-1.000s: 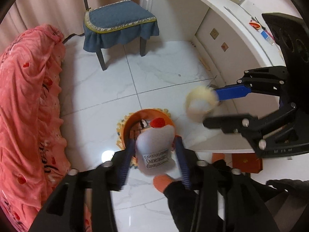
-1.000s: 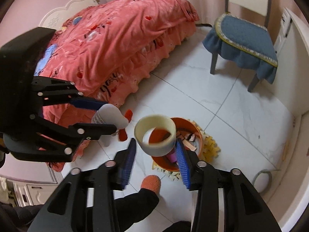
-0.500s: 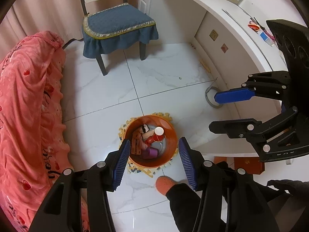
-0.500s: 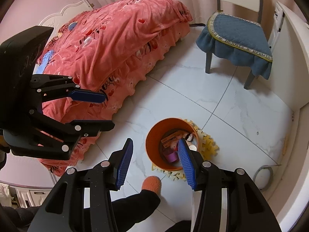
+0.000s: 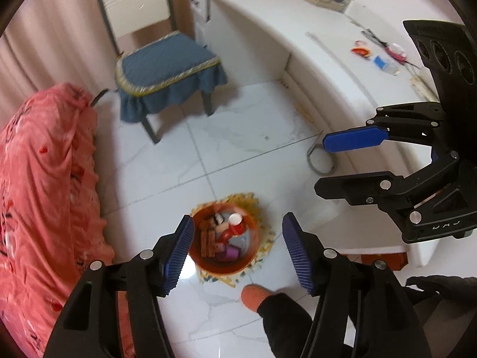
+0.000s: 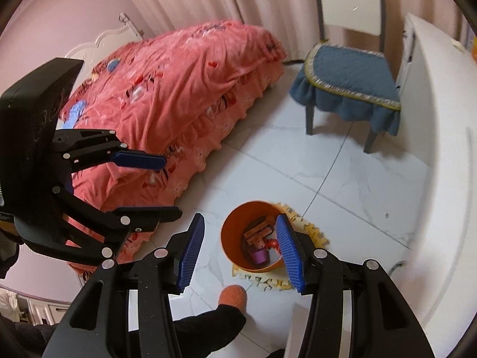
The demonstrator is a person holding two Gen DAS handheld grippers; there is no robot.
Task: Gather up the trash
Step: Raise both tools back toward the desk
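Orange bin point(image 5: 224, 243) sits on a yellow mat point(image 6: 301, 235) on the white floor point(image 5: 238, 137), between the bed point(image 6: 179, 95) and the desk point(image 5: 313, 44); we see trash point(image 5: 229, 232) inside it. Our left gripper point(image 5: 237, 249) and right gripper point(image 6: 240, 250) hover above it, both spread wide and holding nothing

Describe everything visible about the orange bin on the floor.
The orange bin is a round, open-topped bucket, plastic by its look, standing upright on a yellow mat on the white tiled floor. It holds trash: a white-capped red bottle, a brown box, a purple cup. Nothing grips it.
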